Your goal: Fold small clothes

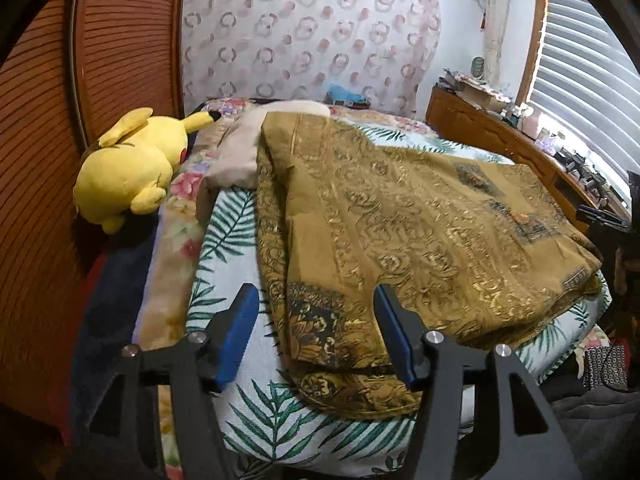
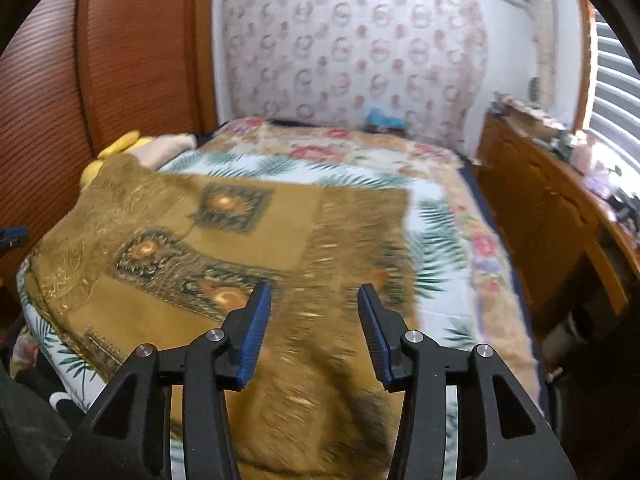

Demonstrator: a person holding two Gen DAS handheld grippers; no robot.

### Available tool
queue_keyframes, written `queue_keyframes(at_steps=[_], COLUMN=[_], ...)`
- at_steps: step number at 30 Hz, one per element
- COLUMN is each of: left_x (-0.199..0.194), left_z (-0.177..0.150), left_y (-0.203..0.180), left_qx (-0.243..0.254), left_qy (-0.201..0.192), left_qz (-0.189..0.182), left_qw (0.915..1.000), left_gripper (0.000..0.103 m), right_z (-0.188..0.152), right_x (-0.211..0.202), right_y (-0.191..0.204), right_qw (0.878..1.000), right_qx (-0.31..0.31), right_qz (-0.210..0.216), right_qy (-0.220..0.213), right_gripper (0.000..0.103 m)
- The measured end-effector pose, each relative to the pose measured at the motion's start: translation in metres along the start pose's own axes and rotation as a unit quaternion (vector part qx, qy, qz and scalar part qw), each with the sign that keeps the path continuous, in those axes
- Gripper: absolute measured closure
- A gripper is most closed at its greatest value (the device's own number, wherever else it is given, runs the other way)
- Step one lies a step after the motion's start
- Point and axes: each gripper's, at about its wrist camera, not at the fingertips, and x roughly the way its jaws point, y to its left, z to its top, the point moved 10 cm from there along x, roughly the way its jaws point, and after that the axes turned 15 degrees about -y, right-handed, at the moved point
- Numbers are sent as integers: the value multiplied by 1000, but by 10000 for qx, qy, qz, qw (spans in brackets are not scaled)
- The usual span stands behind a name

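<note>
Right gripper point(image 2: 314, 300), jaws apart, above mustard patterned garment point(image 2: 240, 240).

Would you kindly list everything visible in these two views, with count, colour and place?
garment: one, mustard-gold patterned, folded over on the bed
bedspread: one, white with green fern leaves, under the garment
plush toy: one, yellow, by the bed's left edge
pillow: one, beige, beyond the garment
cabinet: one, brown wood, cluttered top, right of the bed
window blind: one, white, far right
left gripper: one, black, blue pads, open
right gripper: one, same, open
</note>
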Motion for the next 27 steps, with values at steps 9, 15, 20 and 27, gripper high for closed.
queue_keyframes(at_steps=[9, 15, 20, 27], left_x=[9, 10, 12, 12], left_z=[-21, -27, -30, -35], left_y=[10, 11, 11, 10], left_qx=[25, 24, 4, 3], left_qy=[239, 290, 358, 416], left_qz=[274, 319, 299, 316], left_qw=[9993, 9991, 9989, 9986], left_gripper=[44, 44, 44, 44], right_z=[-30, -47, -48, -48], right_x=[53, 63, 64, 64], right_y=[35, 40, 40, 42], right_qw=[9980, 9960, 9962, 9962], right_qx=[-152, -118, -117, -70], right_qz=[349, 401, 397, 426], right_qy=[512, 785, 770, 759], right_gripper=[57, 57, 55, 53])
